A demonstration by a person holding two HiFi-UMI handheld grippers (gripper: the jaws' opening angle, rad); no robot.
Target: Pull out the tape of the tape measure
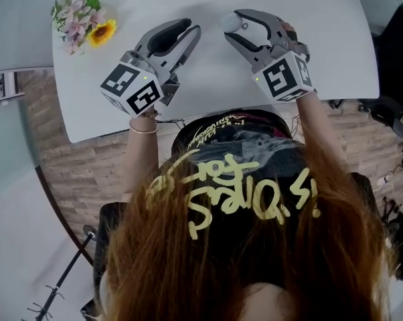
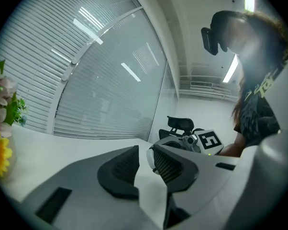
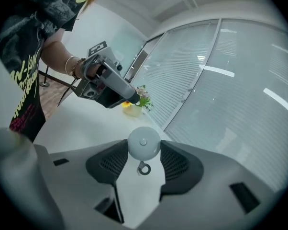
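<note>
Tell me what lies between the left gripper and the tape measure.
Only bare table lies between left gripper and tape measure, in the head view.

A white table (image 1: pixel 335 45) carries a bunch of flowers (image 1: pixel 84 20) at its corner.

Head view: cam above person, steeply down on table (image 1: pixel 208 85); gripper views: cams close behind own jaws, low over table; left sees right gripper (image 2: pixel 178 141), right sees left gripper (image 3: pixel 132 98); all share flowers (image 1: pixel 84 20).
</note>
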